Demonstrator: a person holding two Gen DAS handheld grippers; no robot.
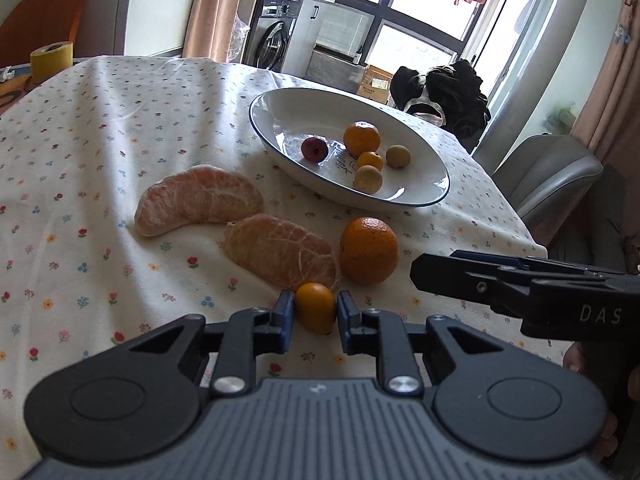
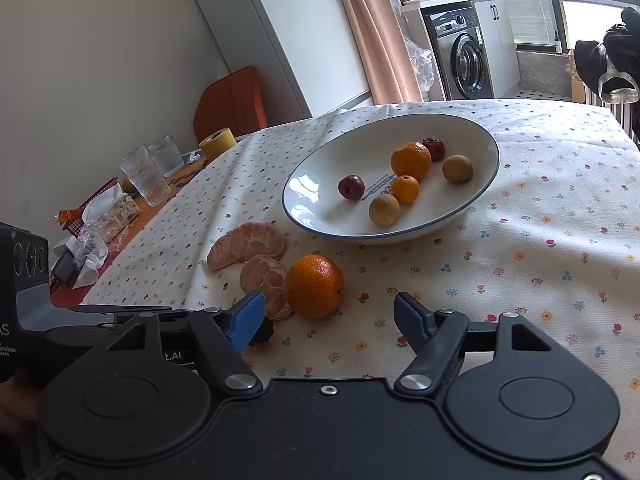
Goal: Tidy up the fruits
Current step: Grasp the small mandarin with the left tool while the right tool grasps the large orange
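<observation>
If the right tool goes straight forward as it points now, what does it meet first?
Probably the whole orange, slightly left of its line; the open right tool has only tablecloth before it. Depth is uncertain.

right gripper (image 1: pixel 520 280): "DAS" | left gripper (image 2: pixel 120 344): "t.AI"

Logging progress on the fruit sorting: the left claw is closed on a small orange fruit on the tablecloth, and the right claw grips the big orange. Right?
Not quite. The right claw is open and holds nothing; the right wrist view shows the big orange lying free on the tablecloth. The left claw does hold the small orange fruit.
</observation>
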